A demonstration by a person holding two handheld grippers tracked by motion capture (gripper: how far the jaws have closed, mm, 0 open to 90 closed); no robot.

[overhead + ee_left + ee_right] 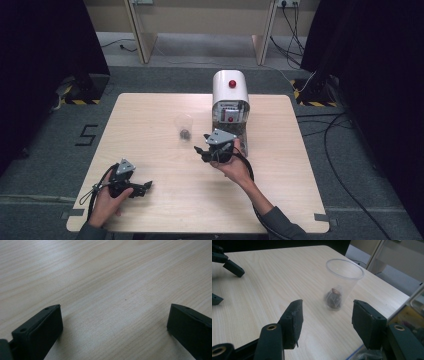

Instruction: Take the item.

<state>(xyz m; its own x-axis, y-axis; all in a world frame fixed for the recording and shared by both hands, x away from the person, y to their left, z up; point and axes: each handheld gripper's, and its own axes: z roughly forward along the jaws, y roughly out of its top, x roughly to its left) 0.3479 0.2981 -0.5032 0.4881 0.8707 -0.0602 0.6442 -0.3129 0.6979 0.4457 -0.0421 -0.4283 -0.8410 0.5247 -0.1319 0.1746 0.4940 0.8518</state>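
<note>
My left gripper (141,188) sits low over the near-left part of the table (150,115), jaws wide apart with nothing between them; in the left gripper view I see bare wood grain under the gap. It is close to the near edge, with open board to its right and beyond it.

My right gripper (202,149) is held near mid-table, jaws spread wide and empty, pointing left toward the clear plastic cup (183,126). In the right gripper view the cup (342,285) stands upright just beyond the jaw tips, not touching either one, with a small dark lump (333,298) at its bottom; I cannot tell what the lump is.

White dispenser machine (230,100) with red buttons stands at the far edge right of centre, just behind my right hand (235,167). Cup is just left of it, apart.

Left half and far-left corner of the table are open. Right side beyond the machine is a narrower bare strip.
</note>
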